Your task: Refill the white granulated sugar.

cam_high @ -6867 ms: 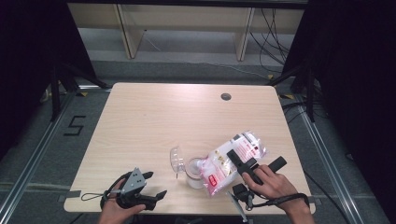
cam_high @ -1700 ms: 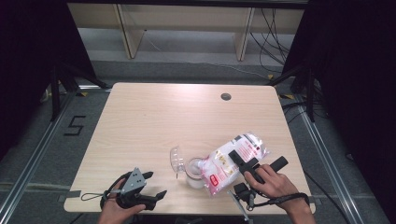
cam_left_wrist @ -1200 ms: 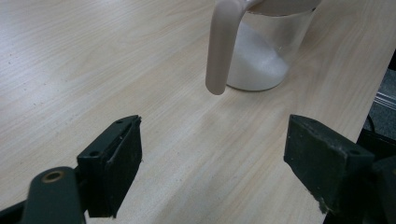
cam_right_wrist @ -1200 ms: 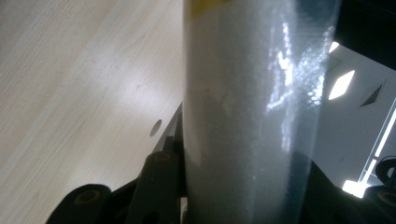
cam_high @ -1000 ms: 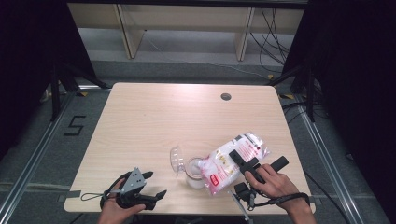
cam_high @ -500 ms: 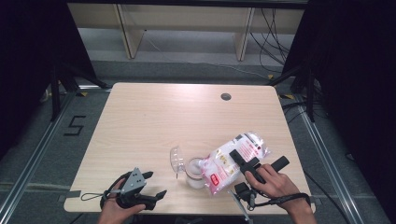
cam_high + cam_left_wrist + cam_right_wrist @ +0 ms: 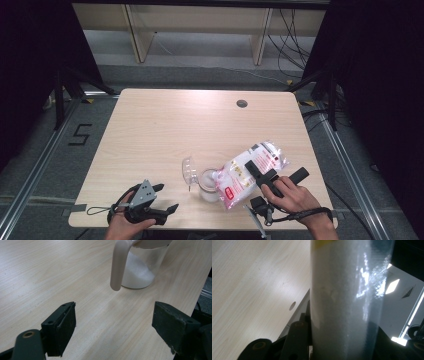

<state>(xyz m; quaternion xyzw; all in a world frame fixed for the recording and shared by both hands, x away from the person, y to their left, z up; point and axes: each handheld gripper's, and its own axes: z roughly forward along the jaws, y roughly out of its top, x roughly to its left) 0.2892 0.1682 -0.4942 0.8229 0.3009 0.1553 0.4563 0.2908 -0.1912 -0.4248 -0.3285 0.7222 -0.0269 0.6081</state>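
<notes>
A clear plastic bag of white grains (image 7: 250, 170) with a red and white label hangs tilted near the table's front edge, its lower end over a clear jar (image 7: 207, 184). My right gripper (image 7: 276, 169) is shut on the bag, which sits between its jaws in the right gripper view (image 7: 344, 302). The jar holds some white grains (image 7: 137, 275), and its clear flip lid (image 7: 189, 171) stands open to its left. At the front left corner my left gripper (image 7: 166, 196) lies open on the wood, with nothing between its jaws (image 7: 117, 325) as it faces the jar (image 7: 140, 267).
A beige strap (image 7: 118, 265) hangs down the jar's near side. The light wooden table (image 7: 200, 130) has a round cable hole (image 7: 242, 103) at its back right. Shelf legs and cables stand on the floor beyond the far edge.
</notes>
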